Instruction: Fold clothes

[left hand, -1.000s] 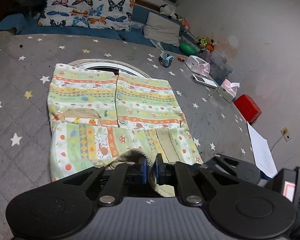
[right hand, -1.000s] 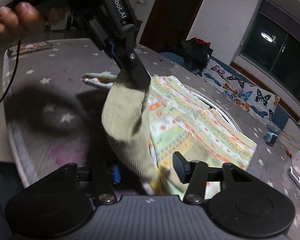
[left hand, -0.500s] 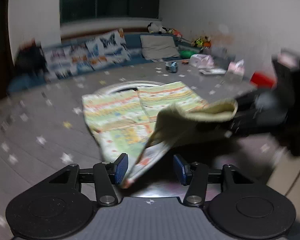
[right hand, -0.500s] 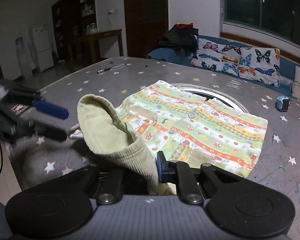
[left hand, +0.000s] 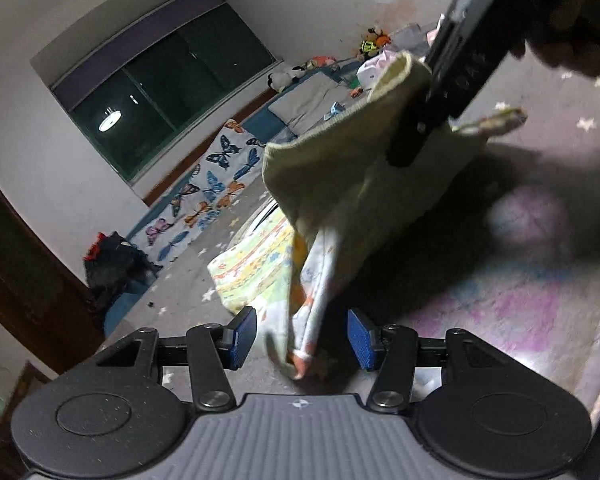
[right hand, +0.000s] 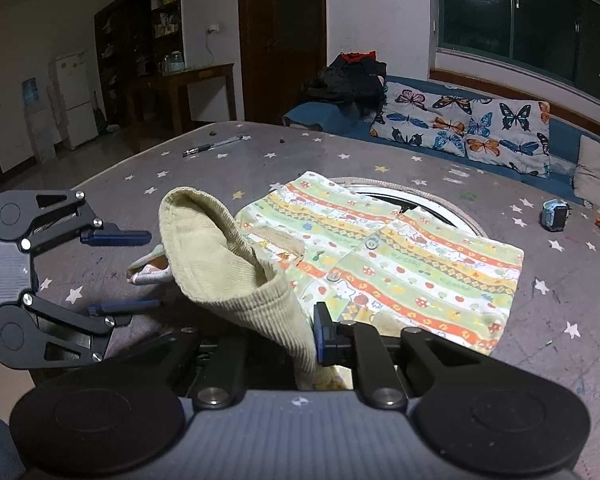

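Note:
A child's patterned garment (right hand: 400,256) in green, orange and white stripes lies on the grey star-print surface (right hand: 260,160). Its ribbed pale-green collar (right hand: 228,264) is lifted. My right gripper (right hand: 304,340) is shut on the collar. In the left wrist view the right gripper (left hand: 416,136) holds the collar (left hand: 360,176) up, and a corner of patterned cloth (left hand: 308,312) hangs between my open left fingers without being clamped. My left gripper (left hand: 302,338) is open; it also shows at the left of the right wrist view (right hand: 136,270), beside the raised collar.
A pen (right hand: 212,146) lies at the far left of the surface. A small blue object (right hand: 554,216) sits at the right. Butterfly-print cushions (right hand: 460,124) and dark clothes (right hand: 348,76) lie beyond. The surface edge is near my left gripper.
My left gripper opened and let go of the collar, then swung round to the side. My right gripper closed on the collar and holds it raised.

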